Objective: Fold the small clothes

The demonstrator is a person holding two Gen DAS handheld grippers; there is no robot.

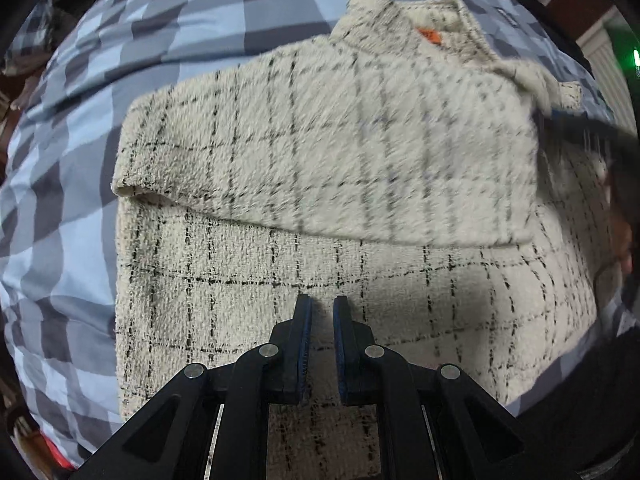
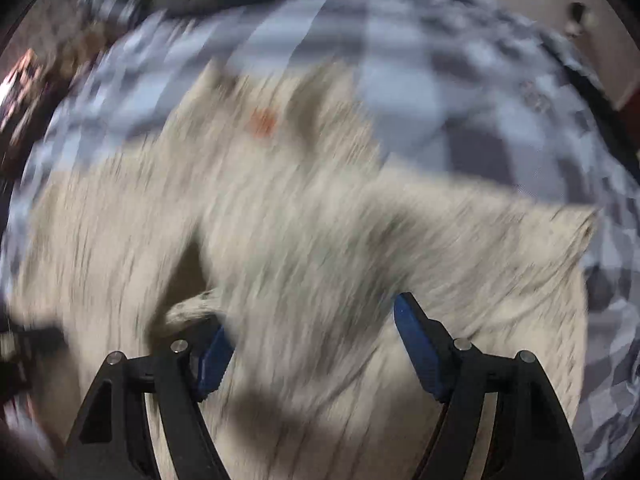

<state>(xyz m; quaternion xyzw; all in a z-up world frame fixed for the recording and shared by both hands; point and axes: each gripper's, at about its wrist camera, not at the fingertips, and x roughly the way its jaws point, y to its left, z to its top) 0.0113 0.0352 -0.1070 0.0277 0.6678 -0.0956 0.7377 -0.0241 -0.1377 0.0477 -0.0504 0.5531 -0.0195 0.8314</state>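
A blue-and-grey checked bedsheet (image 1: pixel 72 184) covers the bed, and the cream fleece garment (image 1: pixel 328 148) with thin black grid lines lies on it — one part folded over the rest. The left gripper (image 1: pixel 322 304) hangs above it, fingers nearly together, holding nothing. The right gripper (image 2: pixel 312 320) stands wide over blurred fleece.

left gripper (image 1: pixel 320 308): points straight down, jaws nearly together, nothing between | right gripper (image 2: pixel 310 320): tilted steeply down, jaws wide apart
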